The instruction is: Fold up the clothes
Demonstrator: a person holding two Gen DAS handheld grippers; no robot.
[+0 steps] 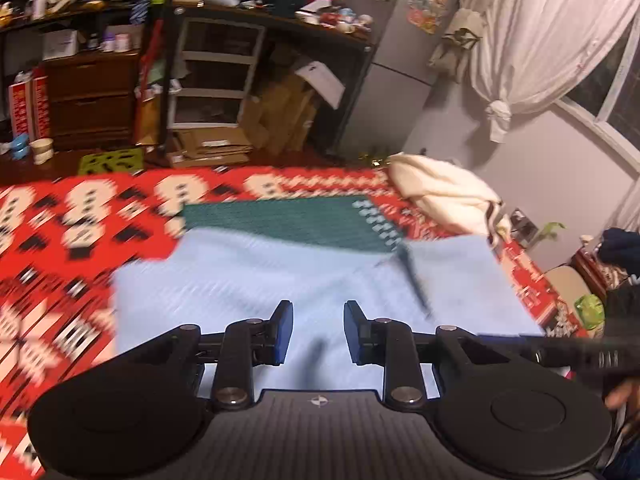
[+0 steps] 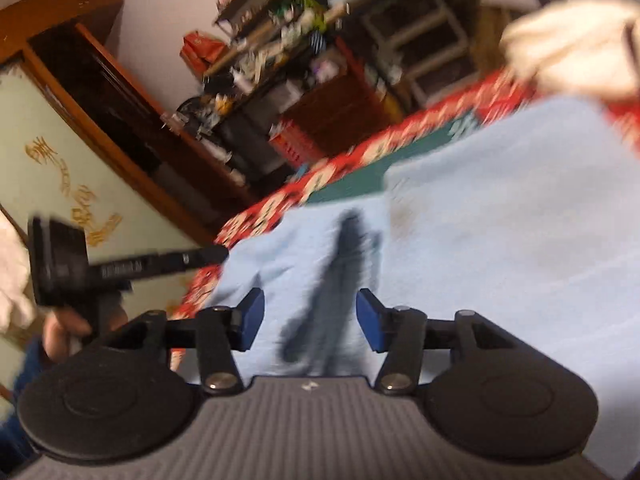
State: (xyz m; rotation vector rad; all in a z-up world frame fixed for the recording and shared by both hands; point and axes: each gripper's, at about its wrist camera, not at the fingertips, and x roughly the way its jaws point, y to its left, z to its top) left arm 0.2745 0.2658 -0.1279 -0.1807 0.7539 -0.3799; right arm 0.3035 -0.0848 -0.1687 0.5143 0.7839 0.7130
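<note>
both grippers, left (image 1: pixel 318 332) & right (image 2: pixel 310 326), jaws apart, nothing held, above light blue garment (image 1: pixel 256 280). next grab: pinch an edge squarely, keep layers aligned w/ green band (image 1: pixel 280 220).

You face a cluttered dark metal shelving rack (image 1: pixel 256 20) loaded with bottles and boxes along the far wall, with a brown wooden drawer chest (image 1: pixel 92 96) at its left and flattened cardboard sheets (image 1: pixel 212 146) on the floor beneath it. To your right a white curtain tied in a knot (image 1: pixel 532 40) hangs beside a window (image 1: pixel 612 80) that is dark outside, against a pale grey wall (image 1: pixel 532 148). From your right-hand view, a pale green panel with gold characters (image 2: pixel 76 184) sits in a brown wooden frame.
</note>
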